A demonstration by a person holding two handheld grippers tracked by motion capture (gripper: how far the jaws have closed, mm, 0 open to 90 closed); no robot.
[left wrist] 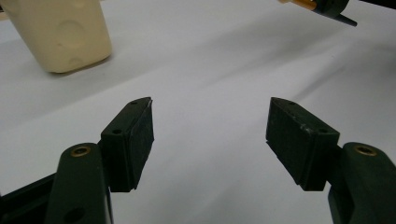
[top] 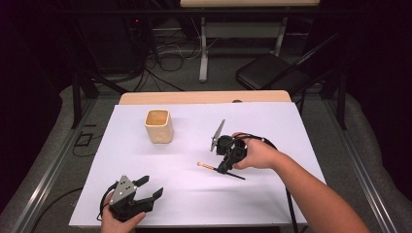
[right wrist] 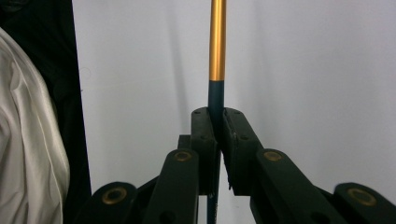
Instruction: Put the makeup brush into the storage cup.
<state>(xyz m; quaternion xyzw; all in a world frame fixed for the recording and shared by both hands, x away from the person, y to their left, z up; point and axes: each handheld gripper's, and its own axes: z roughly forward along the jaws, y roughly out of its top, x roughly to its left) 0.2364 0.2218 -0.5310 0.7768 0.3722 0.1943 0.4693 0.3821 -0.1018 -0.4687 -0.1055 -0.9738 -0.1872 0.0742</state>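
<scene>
A thin stick with an orange-gold shaft and a dark rear part lies level, low over the white sheet. My right gripper is shut on its dark part, near the middle of the table. In the right gripper view the pads pinch the stick, which runs straight ahead from my right gripper. A cream square cup stands upright at the back left. My left gripper rests at the front left, open and holding nothing. In its own view, my left gripper faces the cup and the stick's orange end.
The sheet covers a wooden table whose far edge shows behind it. A black chair and cables lie on the floor beyond. White fabric hangs at the left of the right gripper view.
</scene>
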